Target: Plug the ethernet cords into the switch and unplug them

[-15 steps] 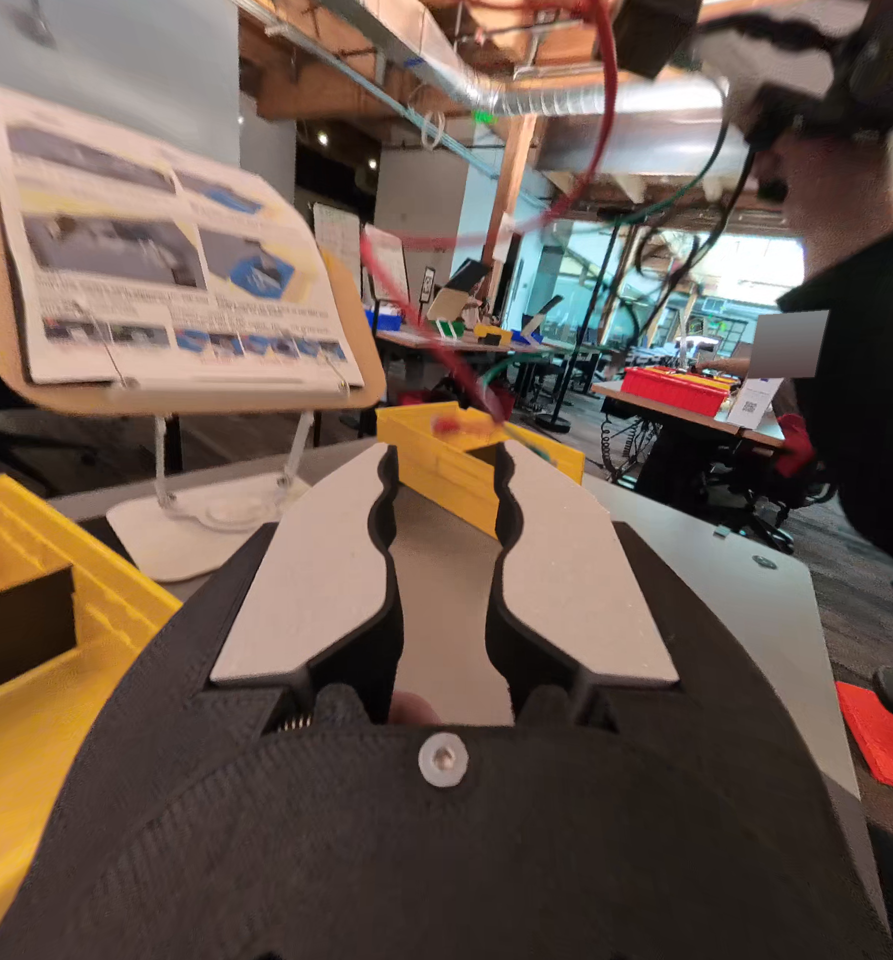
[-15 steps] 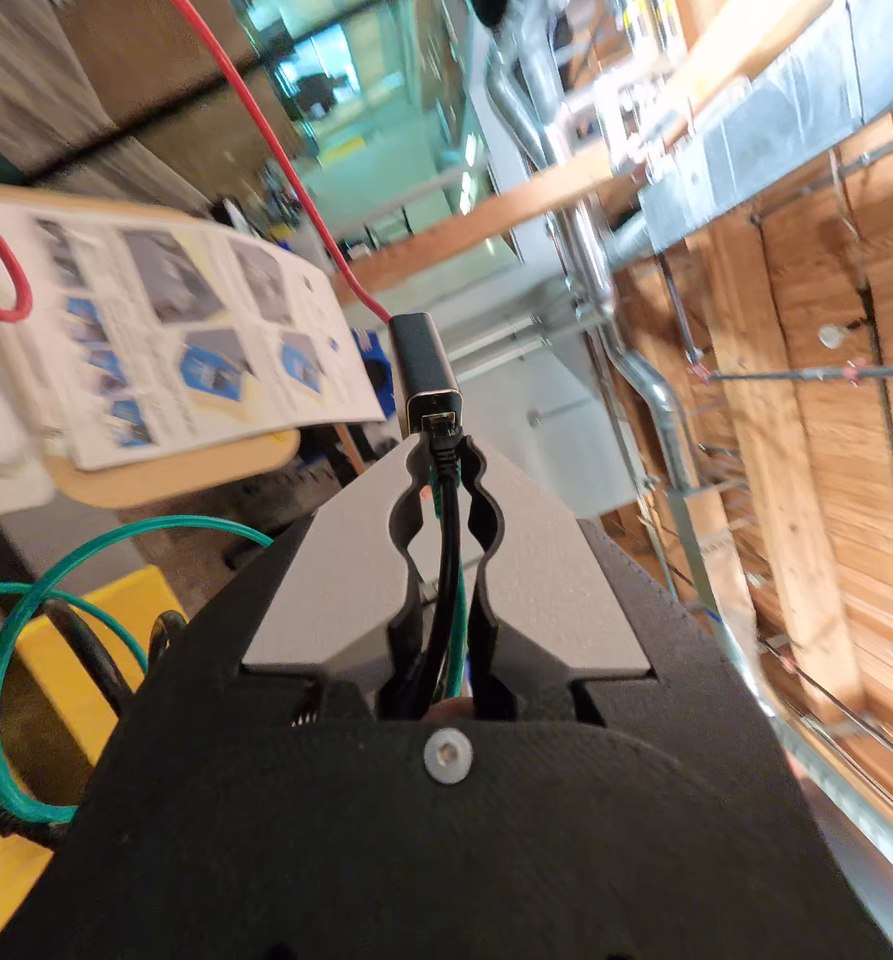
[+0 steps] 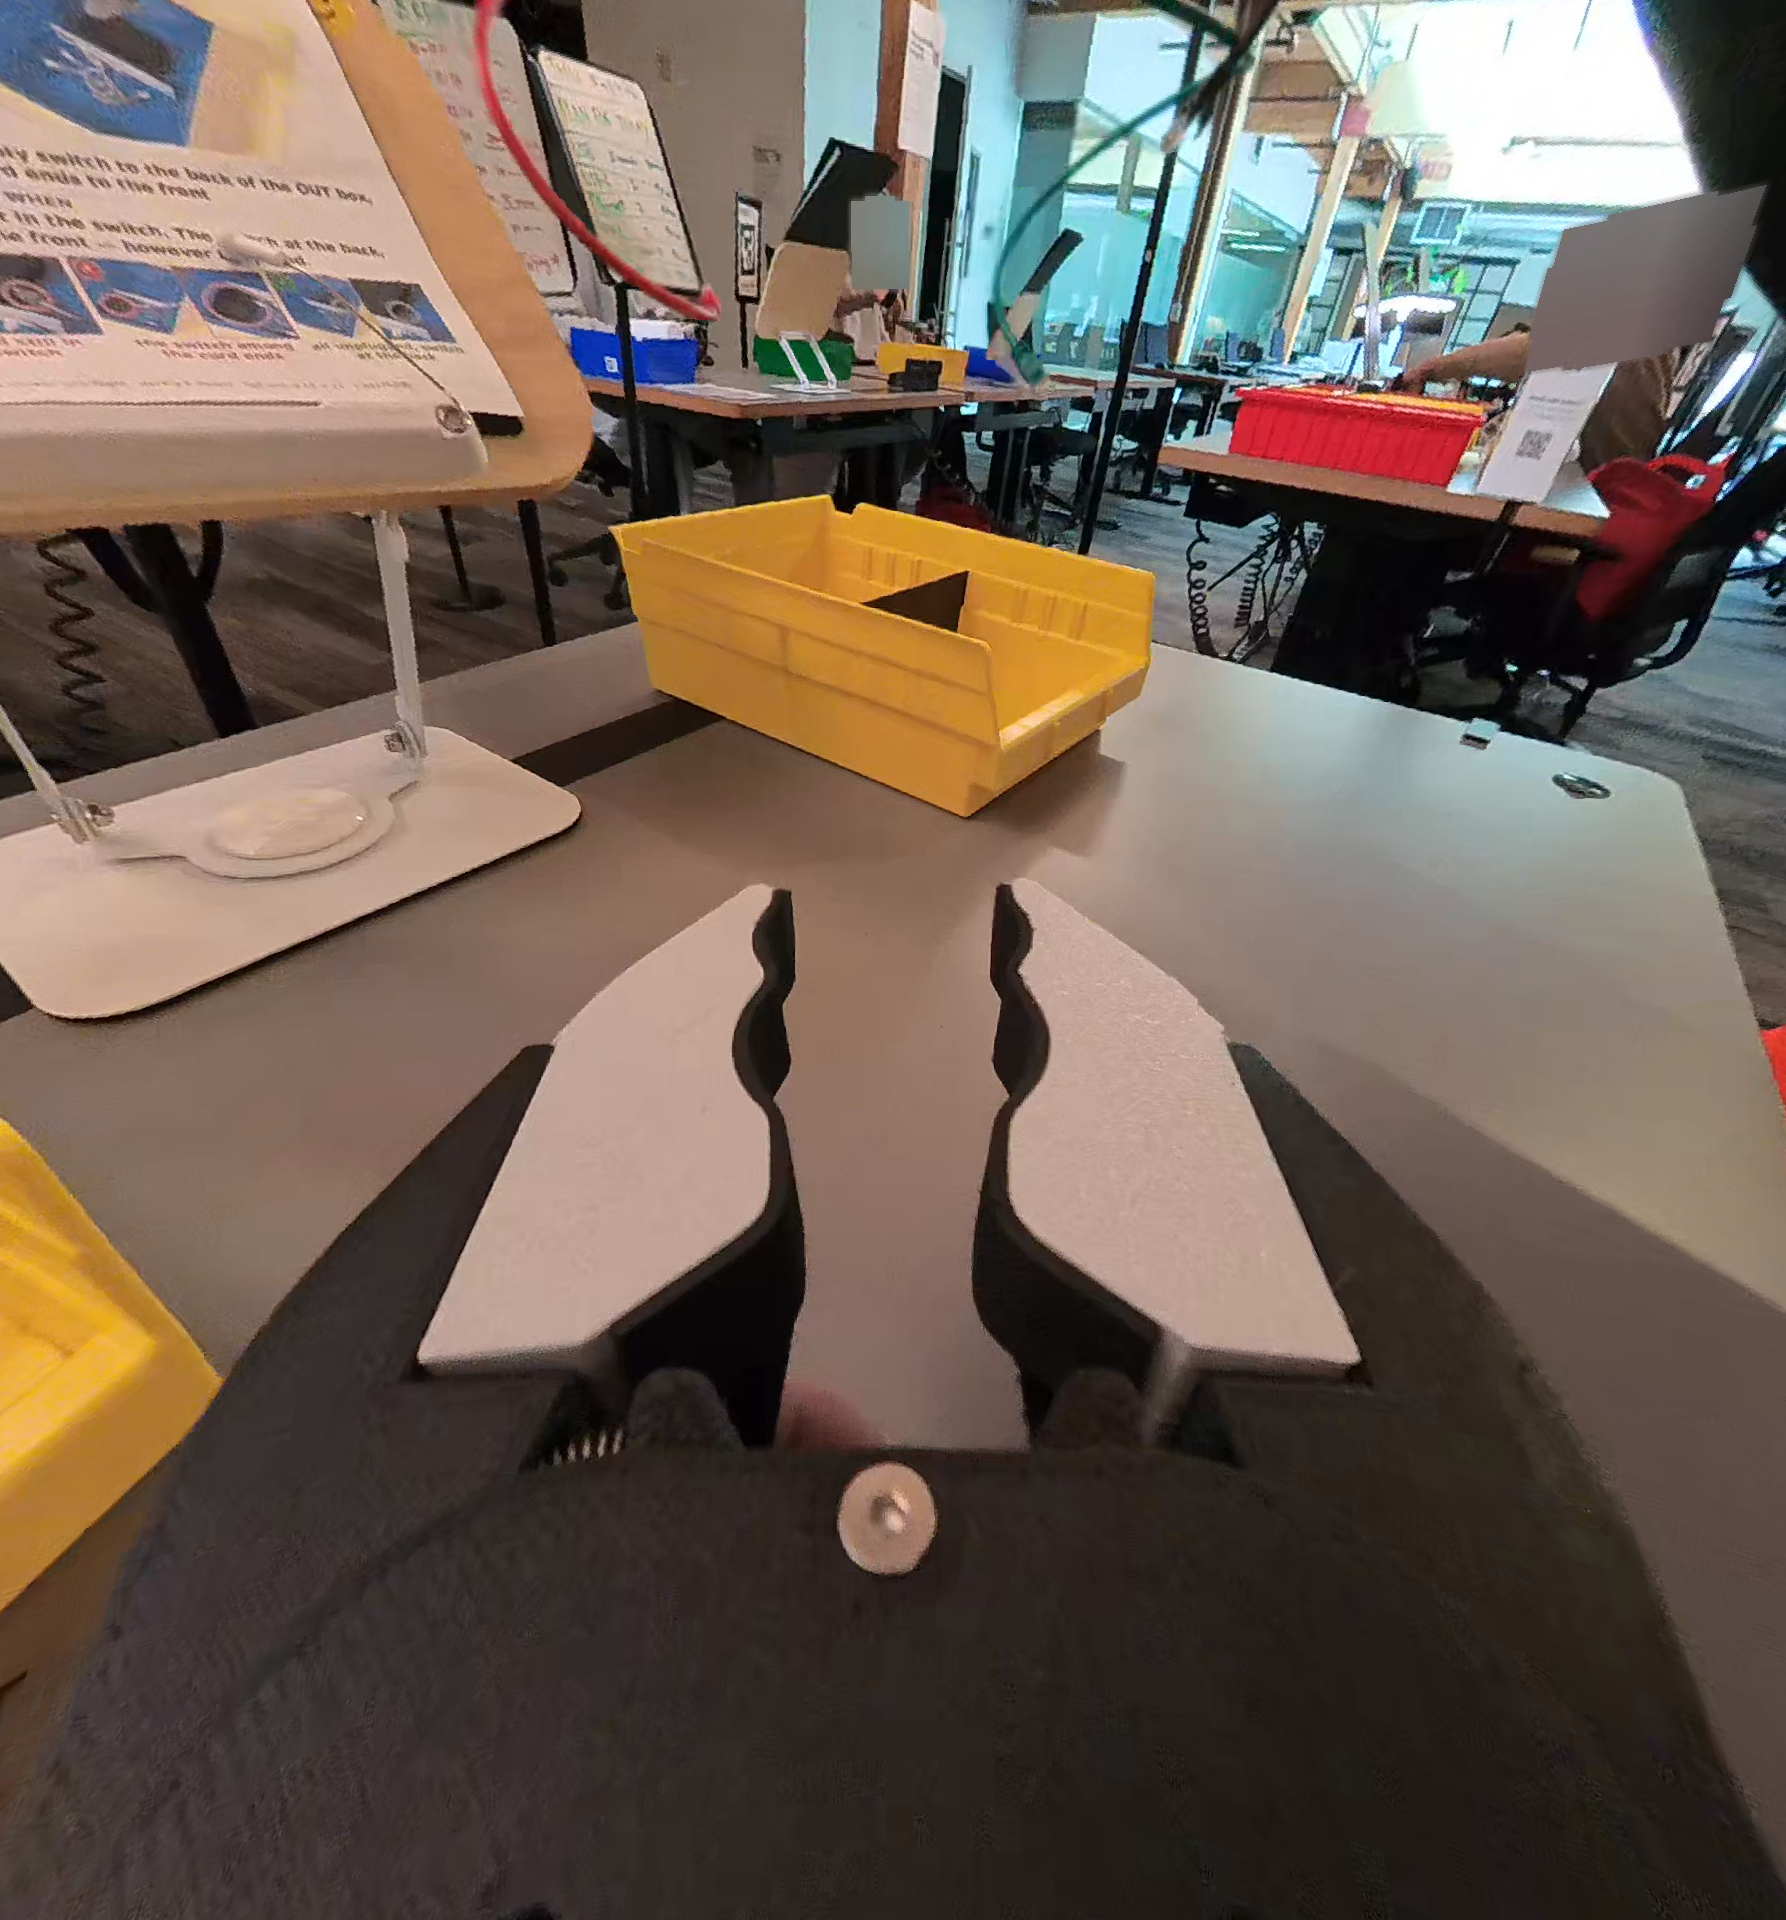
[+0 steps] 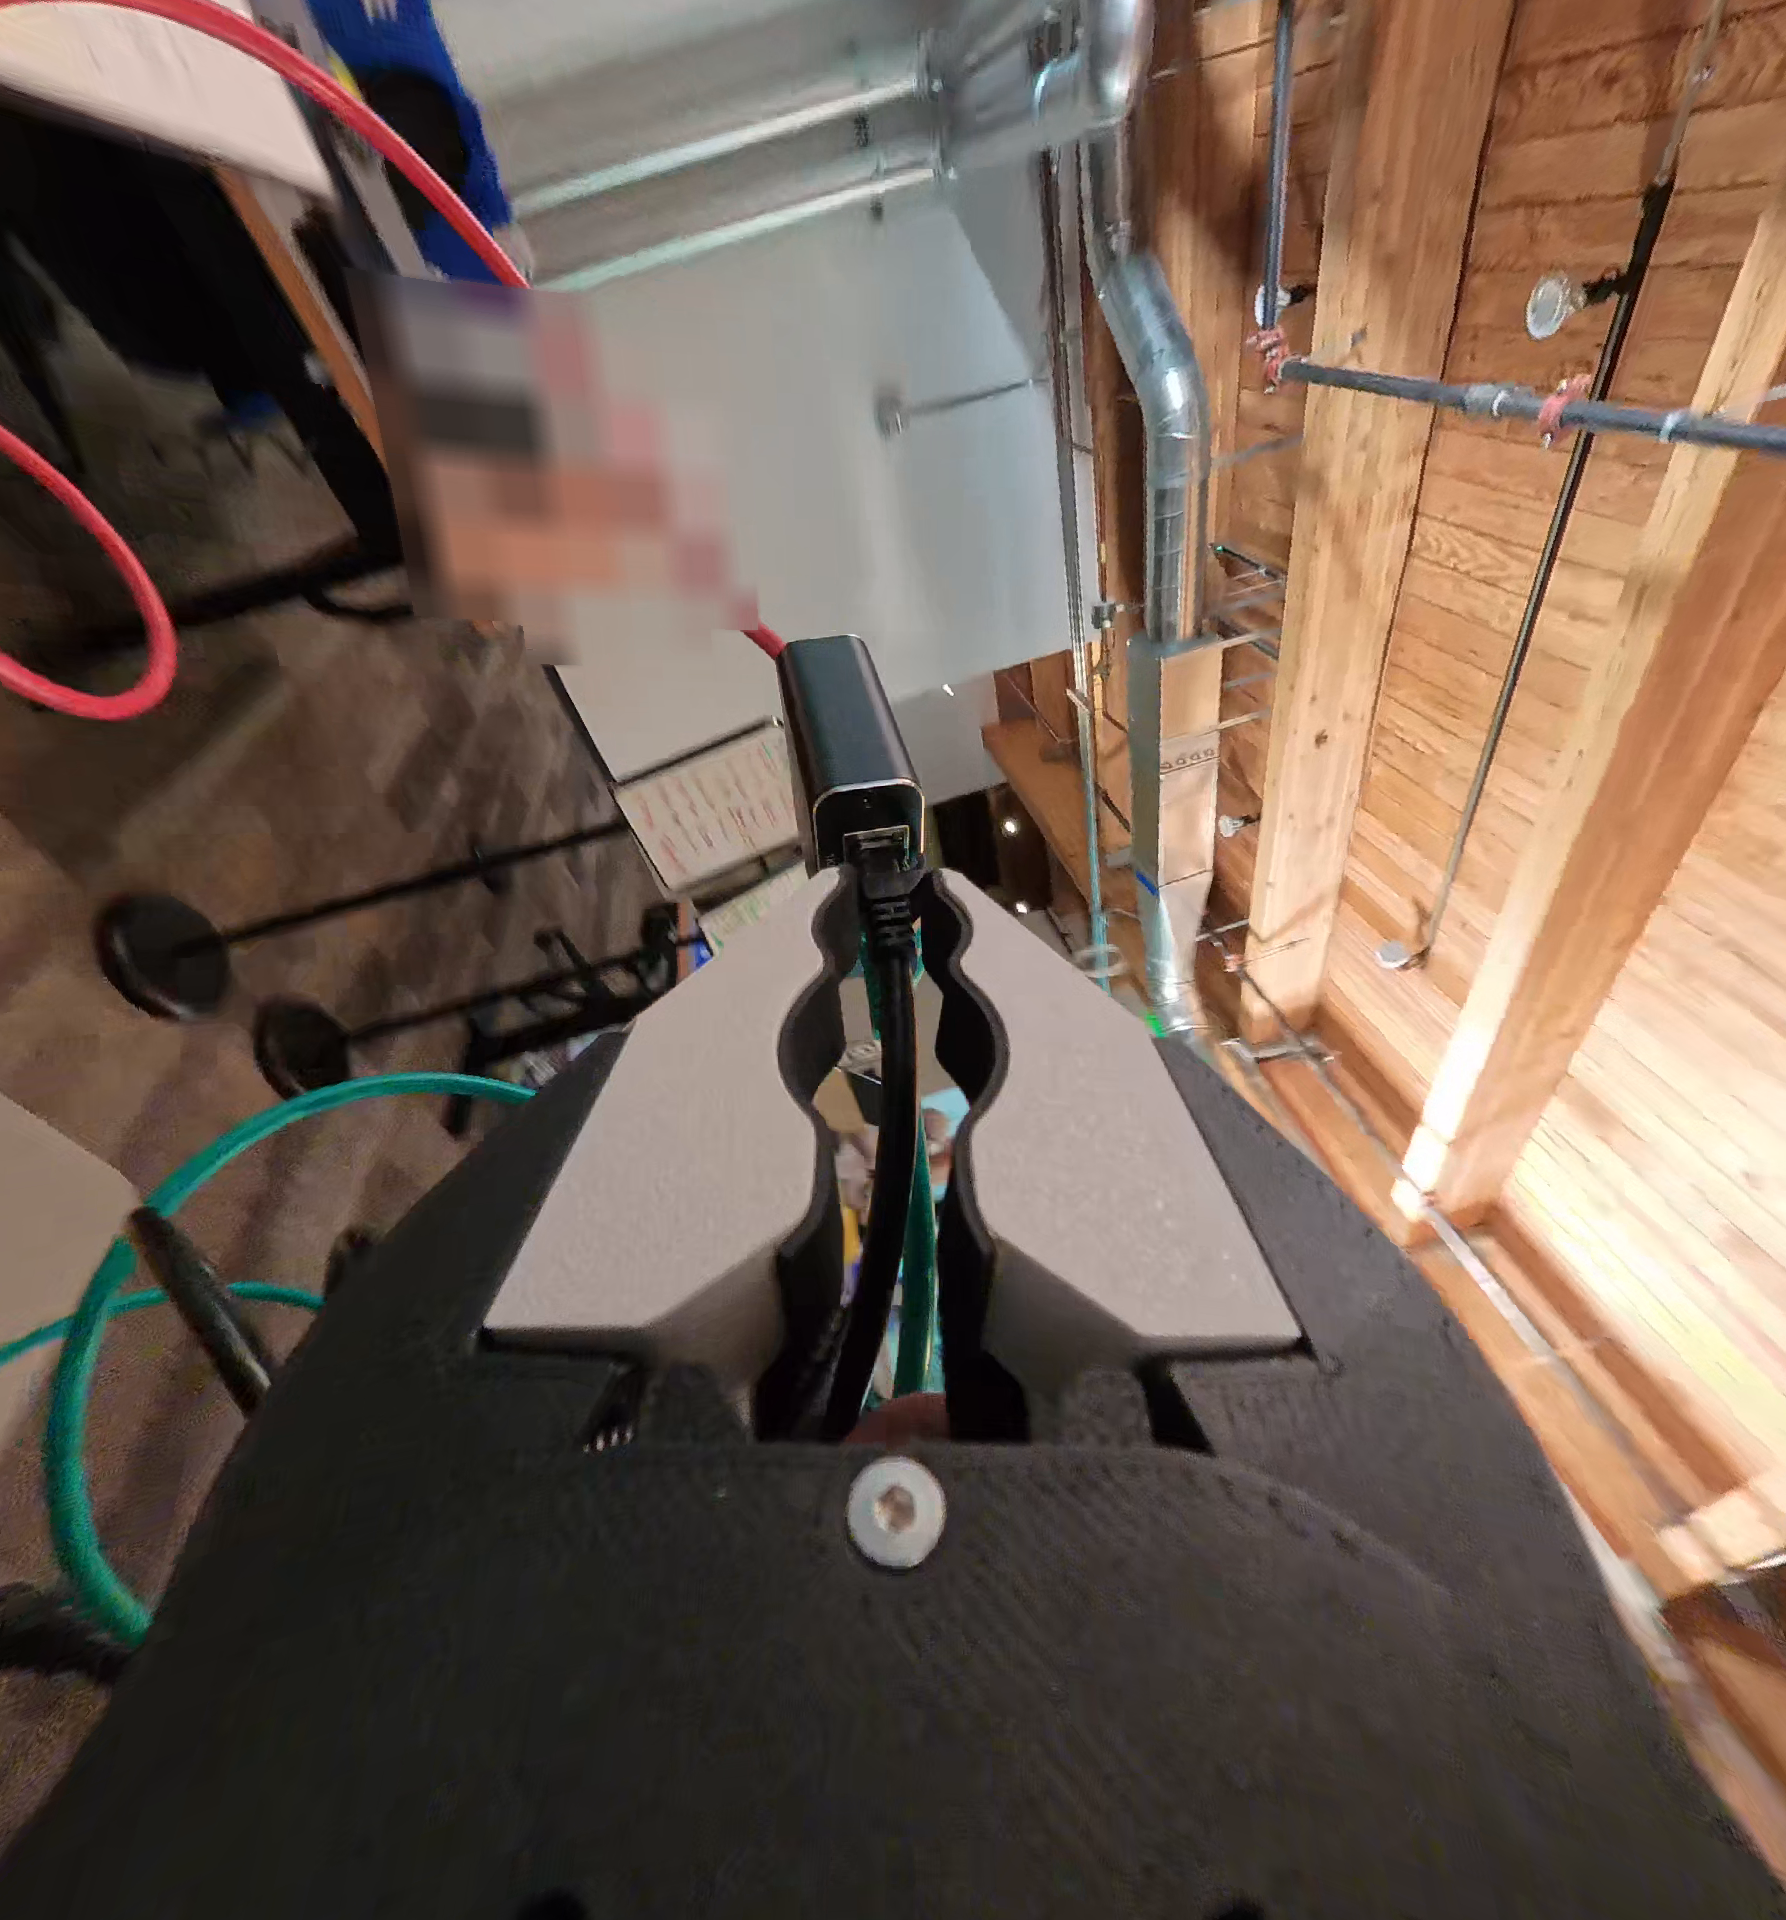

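The left hand-held gripper hangs low over the grey table with its two grey-faced fingers spread apart and nothing between them. Beyond its tips, farther back on the table, sits an open yellow plastic bin with a dark divider inside. To the left of that bin stands a white-based document stand carrying a wooden board with a printed instruction sheet. A second yellow bin shows only as a corner at the left edge of the left wrist view.

The right hand-held gripper is tilted upward towards the wooden ceiling beams and silver ducting. Its fingers are pressed together on a black ethernet cord, pinching it just behind the plug. That plug is seated in the port of a small dark metal switch box that sticks out just past the fingertips. A red ethernet cord leaves the far end of the box and loops off to the left of it. A green ethernet cord runs behind the black one between the fingers and curls out to the lower left of the box; whether it is also clamped I cannot tell.
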